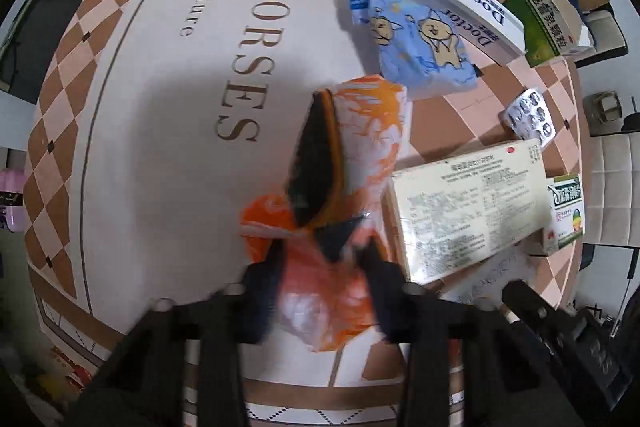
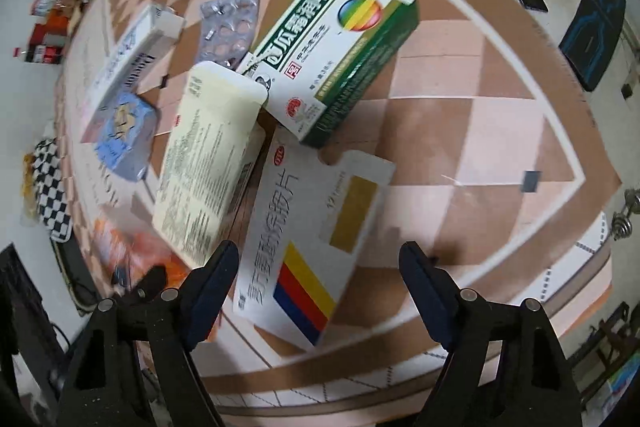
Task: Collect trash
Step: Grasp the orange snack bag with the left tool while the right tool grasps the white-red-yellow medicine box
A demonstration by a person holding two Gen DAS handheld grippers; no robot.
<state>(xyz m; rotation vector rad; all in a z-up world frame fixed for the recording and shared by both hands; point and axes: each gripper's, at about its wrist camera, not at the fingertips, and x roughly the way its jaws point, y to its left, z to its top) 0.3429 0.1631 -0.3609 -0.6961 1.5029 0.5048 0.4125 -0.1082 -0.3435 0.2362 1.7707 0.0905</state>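
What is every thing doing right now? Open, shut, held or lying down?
Left hand-held gripper: shut on orange bag.
Orange bag: held, mouth gaping open.
Right hand-held gripper: open, holding nothing.
Striped box: lying flat, end flap open.
Blister pack: lying flat.

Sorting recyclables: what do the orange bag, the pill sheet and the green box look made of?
Orange bag: thin, crinkly plastic film, slightly glossy.
Pill sheet: silvery foil with bubbled pockets, probably foil-backed plastic.
Green box: printed cardboard, smooth, with folded flaps.

Left gripper (image 1: 322,279), right gripper (image 2: 318,269): matte black plastic frames, dark navy fingers, round silver pivot screws.
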